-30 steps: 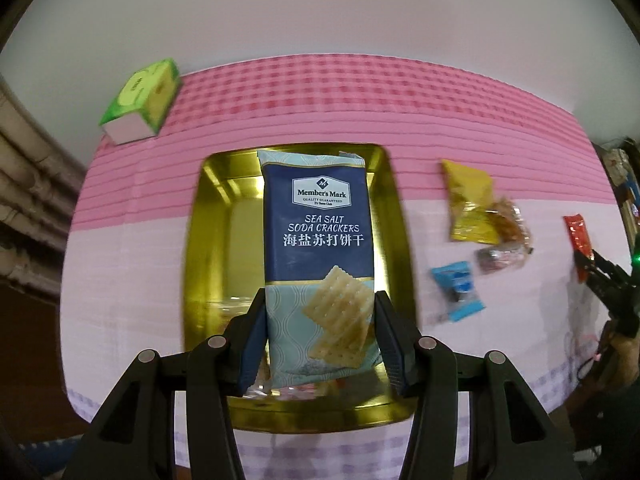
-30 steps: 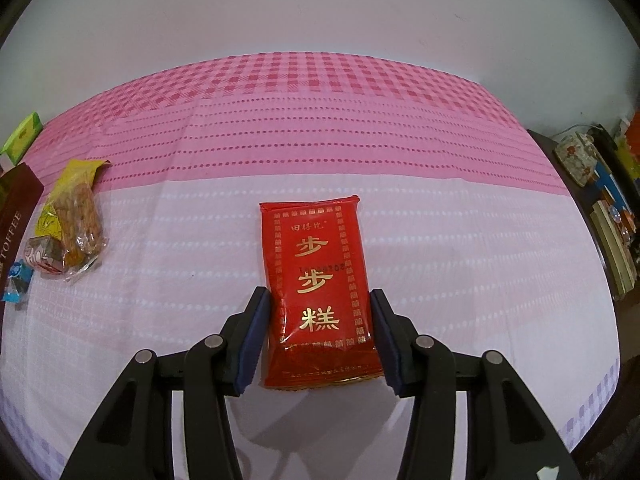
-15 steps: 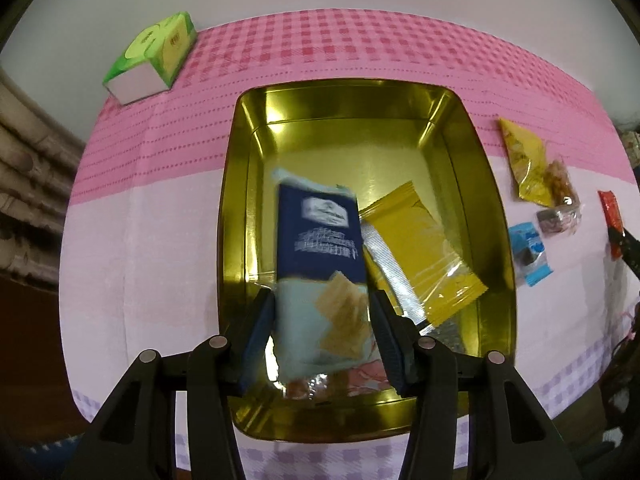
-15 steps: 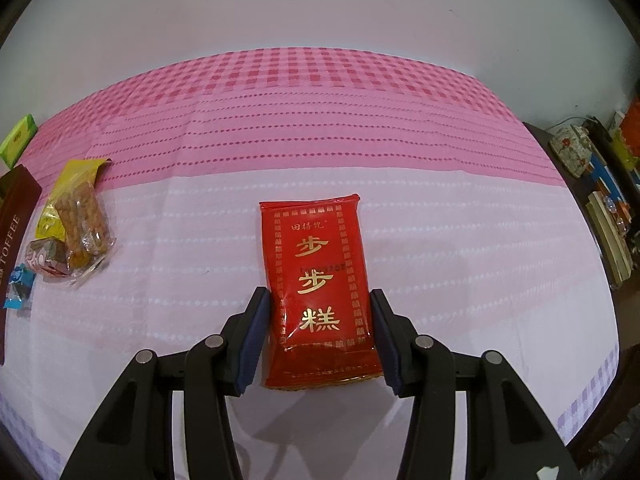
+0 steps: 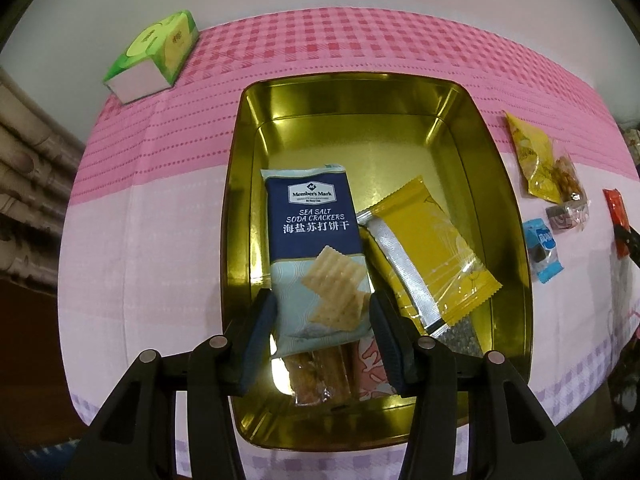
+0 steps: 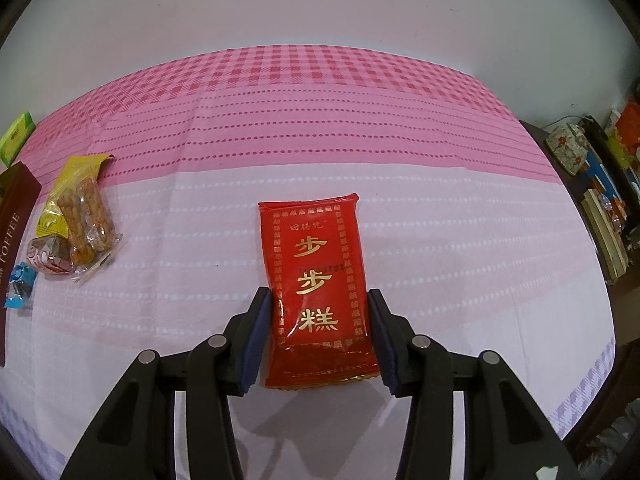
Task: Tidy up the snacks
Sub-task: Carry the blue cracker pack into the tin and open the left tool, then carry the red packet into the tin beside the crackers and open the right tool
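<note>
My left gripper (image 5: 322, 312) is shut on a blue Member's Mark soda cracker pack (image 5: 314, 240) and holds it low inside the gold tin (image 5: 508, 208). A yellow packet (image 5: 424, 248) and a clear-wrapped snack (image 5: 320, 372) lie in the tin beside and under the pack. My right gripper (image 6: 318, 312) is shut on a red packet with gold characters (image 6: 316, 280), held just above the pink tablecloth (image 6: 460, 240); its shadow falls below it.
Loose snacks lie right of the tin: a yellow bag (image 5: 538, 160), a small wrapped candy (image 5: 566, 214) and a blue candy (image 5: 542, 248). A green tissue box (image 5: 156, 56) stands at the back left. A brown toffee lid (image 6: 12, 216) lies at the right view's left edge.
My left gripper has carried the cracker pack forward and down into the tin. The right gripper with the red packet has barely moved.
</note>
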Motion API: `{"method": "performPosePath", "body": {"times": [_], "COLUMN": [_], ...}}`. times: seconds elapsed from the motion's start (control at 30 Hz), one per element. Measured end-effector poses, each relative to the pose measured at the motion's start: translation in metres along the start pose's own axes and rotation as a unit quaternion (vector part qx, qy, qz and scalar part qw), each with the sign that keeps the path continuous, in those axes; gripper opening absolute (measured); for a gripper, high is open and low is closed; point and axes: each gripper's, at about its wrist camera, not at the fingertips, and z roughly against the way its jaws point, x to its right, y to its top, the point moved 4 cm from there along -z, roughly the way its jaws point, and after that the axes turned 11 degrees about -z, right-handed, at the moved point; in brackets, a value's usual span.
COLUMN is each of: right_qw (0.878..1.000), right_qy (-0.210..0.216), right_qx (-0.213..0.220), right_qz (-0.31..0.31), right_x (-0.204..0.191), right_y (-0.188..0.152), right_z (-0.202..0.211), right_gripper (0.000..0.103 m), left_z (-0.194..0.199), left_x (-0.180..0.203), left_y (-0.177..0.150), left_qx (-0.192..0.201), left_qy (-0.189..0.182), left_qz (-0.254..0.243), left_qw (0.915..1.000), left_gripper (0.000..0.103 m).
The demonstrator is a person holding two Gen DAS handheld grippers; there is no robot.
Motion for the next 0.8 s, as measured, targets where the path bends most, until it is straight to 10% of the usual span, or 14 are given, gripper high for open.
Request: {"method": "performPosePath", "body": {"times": [0.8], "right_qw": [1.0], "right_qy": [0.012], "right_qx": [0.013], "right_qz": [0.005], "right_x": [-0.041], "right_y": [0.003], "right_z": [0.032], "right_gripper": [0.041], "left_z": [0.048], "left_x": [-0.011], "left_y": [-0.022], "left_qx": [0.087], "left_qy": [0.033], "left_qz": [0.096], "left_qw": [0.991], "left_gripper": [0.075]}}
